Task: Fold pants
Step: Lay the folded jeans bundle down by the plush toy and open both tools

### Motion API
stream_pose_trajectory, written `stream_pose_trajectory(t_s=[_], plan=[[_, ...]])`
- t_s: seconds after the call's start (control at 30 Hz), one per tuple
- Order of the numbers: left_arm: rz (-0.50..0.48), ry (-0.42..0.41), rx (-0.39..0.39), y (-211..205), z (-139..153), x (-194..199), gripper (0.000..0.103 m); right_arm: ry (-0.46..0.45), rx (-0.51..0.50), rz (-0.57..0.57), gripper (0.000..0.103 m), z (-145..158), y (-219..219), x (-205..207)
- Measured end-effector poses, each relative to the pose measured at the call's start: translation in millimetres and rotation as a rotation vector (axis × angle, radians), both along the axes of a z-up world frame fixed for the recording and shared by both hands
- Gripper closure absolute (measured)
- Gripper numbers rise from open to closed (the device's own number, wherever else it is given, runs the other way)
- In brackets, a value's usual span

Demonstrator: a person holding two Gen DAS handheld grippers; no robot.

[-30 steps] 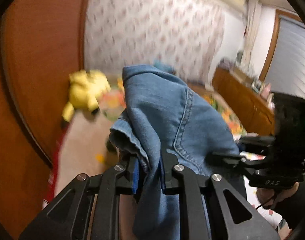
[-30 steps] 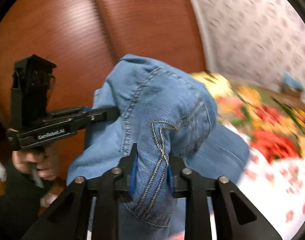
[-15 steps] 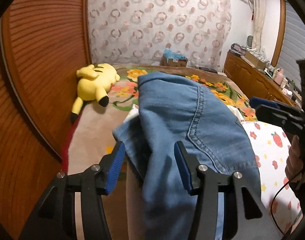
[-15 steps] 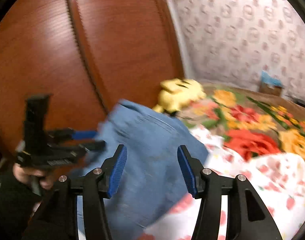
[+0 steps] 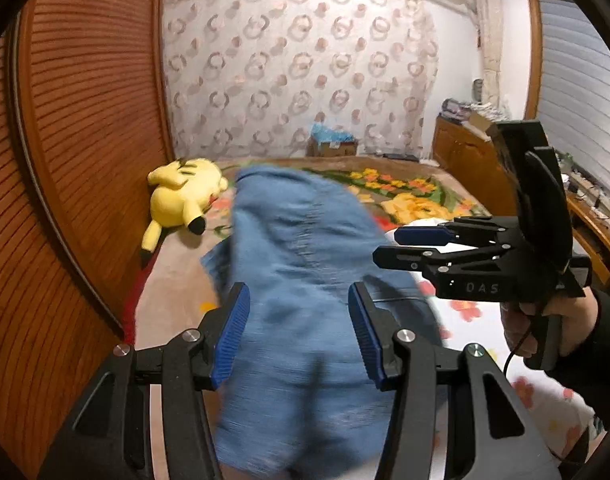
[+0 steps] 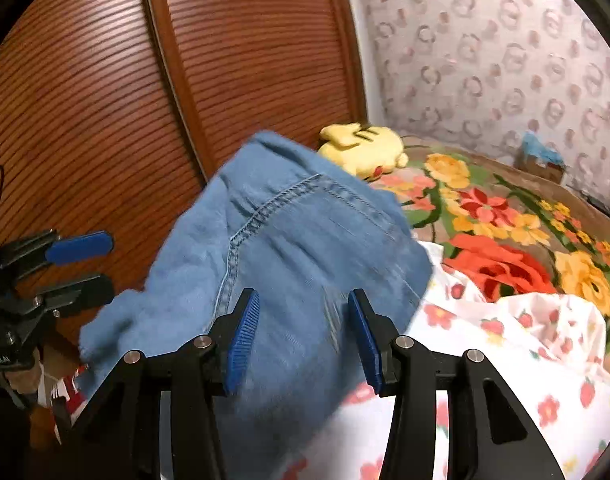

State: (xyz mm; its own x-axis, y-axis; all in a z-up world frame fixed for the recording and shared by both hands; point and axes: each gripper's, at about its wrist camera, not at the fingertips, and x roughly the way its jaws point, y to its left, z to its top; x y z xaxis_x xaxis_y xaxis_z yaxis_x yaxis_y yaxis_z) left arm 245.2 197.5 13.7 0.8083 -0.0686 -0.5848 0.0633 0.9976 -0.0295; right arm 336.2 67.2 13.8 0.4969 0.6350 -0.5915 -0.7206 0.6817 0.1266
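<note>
The blue denim pants (image 5: 305, 280) lie bunched on the bed, blurred with motion in the left wrist view. They also show in the right wrist view (image 6: 289, 240), with a stitched seam on top. My left gripper (image 5: 299, 332) is open, its blue pads on either side of the cloth without pinching it. My right gripper (image 6: 303, 332) is open above the pants. The right gripper also shows in the left wrist view (image 5: 417, 246), open, at the right of the pants. The left gripper shows at the left edge of the right wrist view (image 6: 81, 264), open.
A yellow plush toy (image 5: 185, 196) lies at the bed's far left by the wooden slatted wall (image 5: 65, 160). A flowered blanket (image 6: 497, 224) and a white strawberry-print sheet (image 6: 505, 344) cover the bed. A wooden cabinet (image 5: 473, 160) stands at the right. A cardboard box (image 5: 333, 144) sits beyond the bed.
Both grippers were shut on the denim one second ago and have opened and let it go. The pants have dropped onto the bed and both grippers have drawn back.
</note>
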Motion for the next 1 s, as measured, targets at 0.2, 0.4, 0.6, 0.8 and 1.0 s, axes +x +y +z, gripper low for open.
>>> stream_pose_trajectory(t_s=[0.2,0.4,0.6,0.8,1.0], plan=[[-0.043,-0.055,0.014,-42,15,-30,0.048,-0.039,0.05,-0.077,0.055,7,-49,-58],[-0.094,-0.114,0.02,-86,26,-57,0.021,-0.107,0.085,-0.166,0.055,12,-99,-114],[-0.112,-0.153,0.005,-120,39,-83,0.021,-0.163,0.113,-0.248,0.055,17,-132,-162],[-0.101,-0.197,0.013,-150,45,-114,0.021,-0.241,0.136,-0.369,0.048,24,-162,-215],[-0.051,-0.194,0.024,-171,41,-137,0.021,-0.294,0.103,-0.49,0.047,21,-180,-267]])
